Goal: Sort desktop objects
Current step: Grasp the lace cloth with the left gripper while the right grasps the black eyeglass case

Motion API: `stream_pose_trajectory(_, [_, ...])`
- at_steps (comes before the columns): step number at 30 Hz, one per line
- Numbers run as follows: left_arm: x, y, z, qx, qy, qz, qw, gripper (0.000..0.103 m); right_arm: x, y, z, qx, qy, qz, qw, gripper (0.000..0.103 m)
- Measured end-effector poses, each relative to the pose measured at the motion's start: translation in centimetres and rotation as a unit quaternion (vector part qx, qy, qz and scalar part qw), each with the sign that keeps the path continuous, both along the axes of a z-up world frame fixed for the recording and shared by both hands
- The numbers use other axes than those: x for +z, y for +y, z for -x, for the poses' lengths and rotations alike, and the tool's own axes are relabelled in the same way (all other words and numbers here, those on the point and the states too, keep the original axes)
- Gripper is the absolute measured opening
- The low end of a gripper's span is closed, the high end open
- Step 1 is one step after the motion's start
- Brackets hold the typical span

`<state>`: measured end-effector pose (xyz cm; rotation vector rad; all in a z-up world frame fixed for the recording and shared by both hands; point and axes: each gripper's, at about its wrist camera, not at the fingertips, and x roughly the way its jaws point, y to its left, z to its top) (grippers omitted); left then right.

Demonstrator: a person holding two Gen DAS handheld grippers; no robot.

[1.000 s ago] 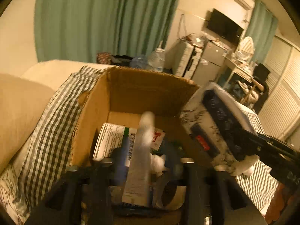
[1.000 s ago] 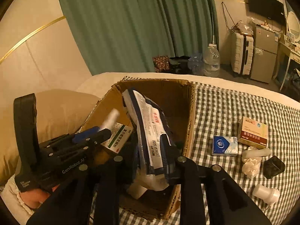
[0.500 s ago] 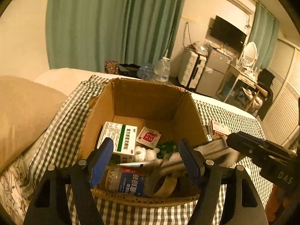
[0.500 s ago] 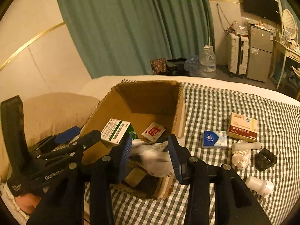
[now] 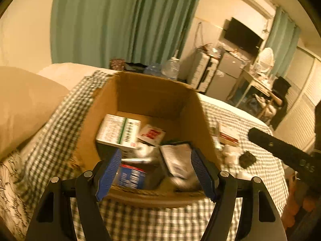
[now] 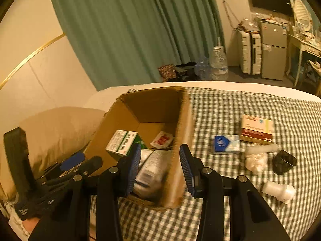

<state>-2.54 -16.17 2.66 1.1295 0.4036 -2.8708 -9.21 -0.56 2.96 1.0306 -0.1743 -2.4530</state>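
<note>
An open cardboard box (image 5: 152,94) (image 6: 152,102) stands on the checked cloth. In it lie a white and green carton (image 5: 118,130) (image 6: 121,142), a red and white sachet (image 5: 151,134), a blue-labelled bottle (image 5: 130,177) and a printed pouch (image 5: 176,160) (image 6: 152,166). My left gripper (image 5: 155,152) hovers open over the box's near edge, nothing between its blue pads. My right gripper (image 6: 159,147) is open too, above the box's near right corner, and holds nothing.
Right of the box on the cloth (image 6: 220,108) lie a blue tissue pack (image 6: 226,143), a yellow and red carton (image 6: 256,130), crumpled tissue (image 6: 255,160), a black object (image 6: 283,161) and a white bottle (image 6: 278,190). A pillow (image 6: 58,126) lies left of the box.
The left gripper let go of a tube and the right one of the printed pouch; both now lie in the box. Both grippers opened and drew back from the box.
</note>
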Motion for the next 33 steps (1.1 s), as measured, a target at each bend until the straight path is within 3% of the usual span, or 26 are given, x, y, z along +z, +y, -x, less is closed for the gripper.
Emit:
stream_pose_trajectory(3, [0.3, 2.5, -0.7, -0.022, 0.007, 0.001, 0.9997, 0.081, -0.4, 3.0, -0.9, -0.029, 0.008, -0.019, 0.999, 0.040])
stream_pose_trajectory(7, [0.1, 7.1, -1.5, -0.053, 0.018, -0.007, 0.9984, 0.081, -1.4, 8.3, -1.4, -0.079, -0.004, -0.029, 0.996, 0.040])
stream_pose_trajectory(12, [-1.1, 13.1, -1.4, -0.088, 0.008, -0.023, 0.9959, 0.091, -2.0, 14.6, -2.4, -0.141, -0.005, -0.028, 0.990, 0.040])
stream_pose_trajectory(17, [-3.2, 18.1, -0.2, -0.107, -0.011, -0.009, 0.9941, 0.094, -4.5, 19.4, -3.0, -0.191, -0.023, -0.027, 0.981, 0.044])
stream_pose_trajectory(24, [-7.1, 21.9, 2.8, -0.096, -0.041, 0.016, 0.9944, 0.095, -9.5, 21.8, -2.1, -0.205, -0.050, 0.010, 0.977, 0.054])
stream_pose_trajectory(29, [-10.3, 23.1, 6.5, -0.090, -0.056, 0.011, 0.9943, 0.095, -11.0, 21.3, -0.4, -0.196, -0.034, -0.015, 0.980, 0.055])
stream_pose_trajectory(33, [-12.6, 23.9, 9.9, -0.089, -0.065, 0.008, 0.9938, 0.095, -12.1, 22.0, 1.2, -0.201, -0.029, -0.015, 0.979, 0.062])
